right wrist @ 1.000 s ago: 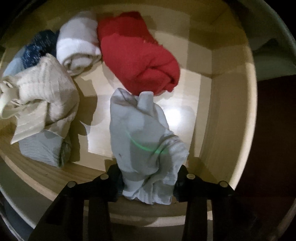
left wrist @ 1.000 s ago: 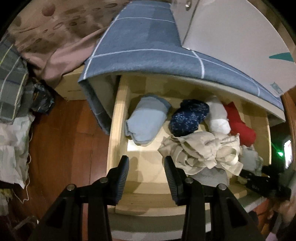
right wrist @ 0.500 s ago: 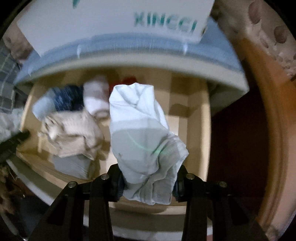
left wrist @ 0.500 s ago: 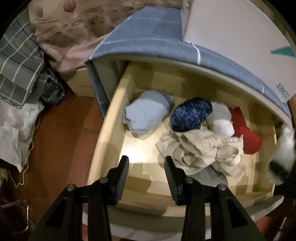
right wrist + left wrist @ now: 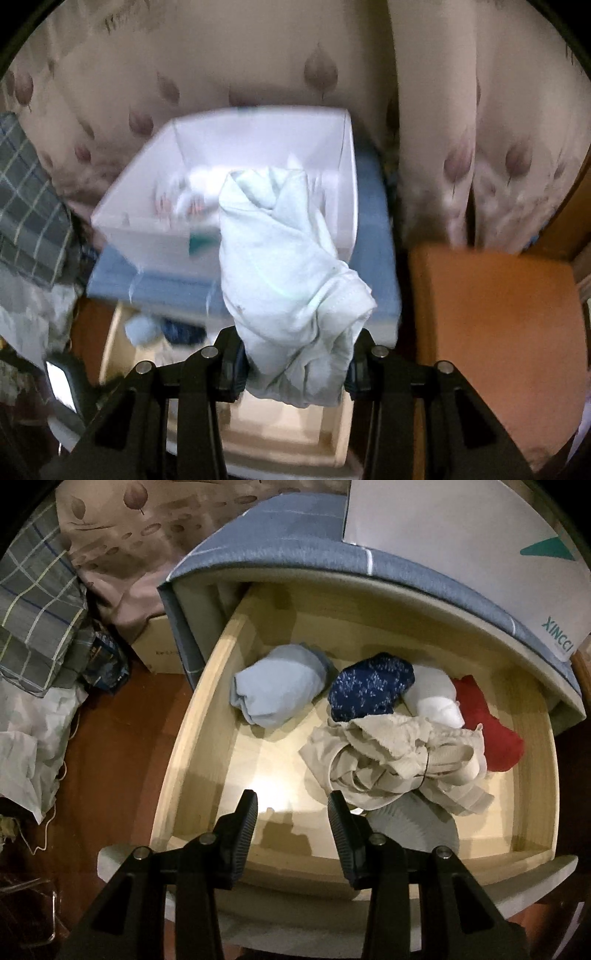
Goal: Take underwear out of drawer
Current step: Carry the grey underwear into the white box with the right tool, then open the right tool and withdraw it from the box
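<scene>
Now the right gripper (image 5: 295,365), clamped on the pale underwear (image 5: 288,280), is rising clear of the drawer (image 5: 184,738) toward the white box (image 5: 258,155) — one piece out — while the left gripper (image 5: 293,823) is hovering there, fingers apart.

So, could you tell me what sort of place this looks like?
Probably a bedroom: an open wooden drawer of rolled underwear, leaf-print curtains behind, and clothes piled on the floor.
</scene>
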`<state>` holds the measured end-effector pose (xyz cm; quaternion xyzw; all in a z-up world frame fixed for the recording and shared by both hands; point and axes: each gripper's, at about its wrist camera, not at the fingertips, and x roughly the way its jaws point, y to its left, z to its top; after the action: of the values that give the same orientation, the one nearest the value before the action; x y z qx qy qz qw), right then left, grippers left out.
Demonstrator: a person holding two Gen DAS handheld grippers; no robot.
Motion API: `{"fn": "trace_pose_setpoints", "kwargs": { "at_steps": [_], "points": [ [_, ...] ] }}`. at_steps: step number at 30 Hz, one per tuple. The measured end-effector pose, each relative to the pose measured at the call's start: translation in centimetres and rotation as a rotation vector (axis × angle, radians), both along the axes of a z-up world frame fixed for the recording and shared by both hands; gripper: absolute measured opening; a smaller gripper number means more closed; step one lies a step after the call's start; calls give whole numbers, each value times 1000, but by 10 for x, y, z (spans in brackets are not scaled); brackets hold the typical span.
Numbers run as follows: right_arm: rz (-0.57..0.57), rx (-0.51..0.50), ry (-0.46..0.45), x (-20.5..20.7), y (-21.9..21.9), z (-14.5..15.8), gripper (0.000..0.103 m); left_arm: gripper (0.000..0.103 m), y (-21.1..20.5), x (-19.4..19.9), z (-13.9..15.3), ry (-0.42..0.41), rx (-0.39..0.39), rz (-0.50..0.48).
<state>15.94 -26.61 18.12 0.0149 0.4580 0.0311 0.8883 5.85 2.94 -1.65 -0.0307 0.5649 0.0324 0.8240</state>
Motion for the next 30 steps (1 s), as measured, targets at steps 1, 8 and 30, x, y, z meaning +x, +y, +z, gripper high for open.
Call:
{"fn": "trace_pose_setpoints", "kwargs": {
  "at_steps": [1,8,30],
  "points": [
    [1,-3,-13,8,4,7,37,40,0,0,0,-2,4,2],
    [-6,-9,-40,66,7,32,37,40,2,0,0,-4,18,5],
    [-17,-51,175,141,25,-46,51,40,2,0,-2,-3,11,-3]
  ]
}}
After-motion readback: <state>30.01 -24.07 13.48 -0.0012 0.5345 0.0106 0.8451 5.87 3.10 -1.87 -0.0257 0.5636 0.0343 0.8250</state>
